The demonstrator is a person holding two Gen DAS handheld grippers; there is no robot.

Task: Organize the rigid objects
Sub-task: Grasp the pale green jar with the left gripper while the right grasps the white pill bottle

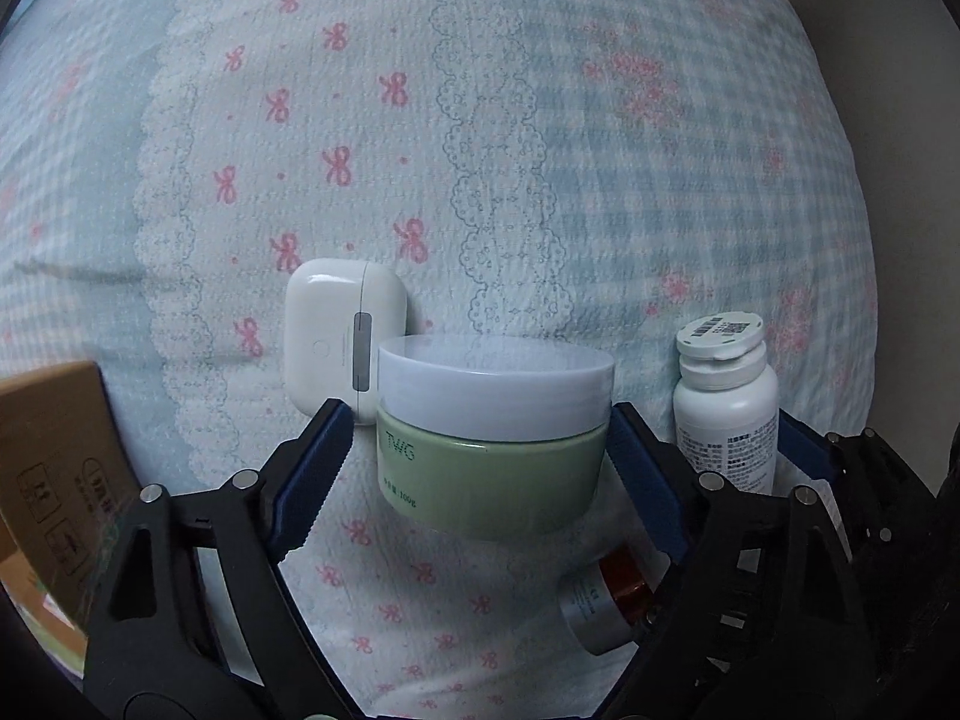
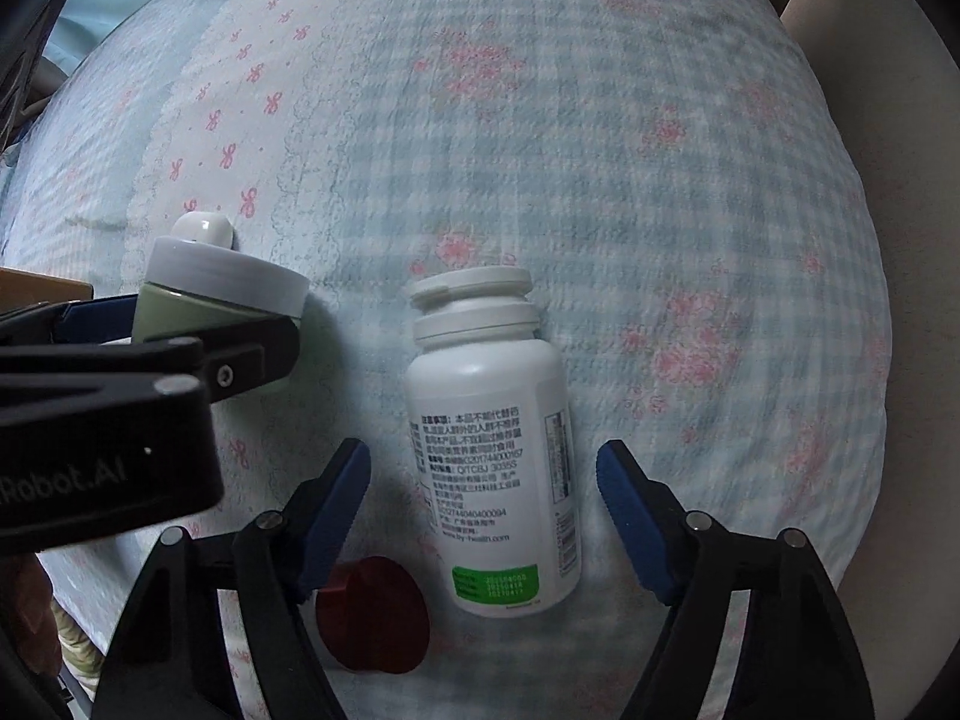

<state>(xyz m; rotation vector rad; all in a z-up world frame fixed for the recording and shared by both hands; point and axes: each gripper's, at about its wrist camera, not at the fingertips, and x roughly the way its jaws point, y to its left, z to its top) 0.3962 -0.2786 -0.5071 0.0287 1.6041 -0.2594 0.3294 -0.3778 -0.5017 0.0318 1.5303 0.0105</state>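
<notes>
- Surface: a bed [image 1: 600, 120] with a quilted cover printed in blue check, pink bows and lace bands carries all items.
- Left gripper [image 1: 480, 438]: its fingers [image 1: 318, 462] are spread around the jar [image 1: 492, 450]. The right pad sits at the jar's side; the left pad stands just clear of it, with a gap visible. Firm contact cannot be confirmed.
- Jar: pale green body, white lid, upright, marked "TWG" and "100g". In the right wrist view the jar [image 2: 222, 300] appears at the left, with the left gripper [image 2: 150, 360] alongside it.
- Earbud case [image 1: 345, 336]: white, lying on the bed just behind the jar, to its left.
- Bottle [image 2: 492, 450]: white, printed label with a green panel near its base, flip cap on. It stands between the fingers [image 2: 336, 510] of the right gripper [image 2: 483, 504].
- Right gripper: fingers are spread wide, both pads apart from the bottle.
- In the left wrist view the bottle [image 1: 726, 408] stands just right of the jar, with the right gripper beside it.
- Red cap [image 2: 372, 618]: belongs to a small container lying on the bed near the bottle's base; the left wrist view shows its silver body [image 1: 600, 606].
- Box [image 1: 54, 480]: brown cardboard, at the left edge.
</notes>
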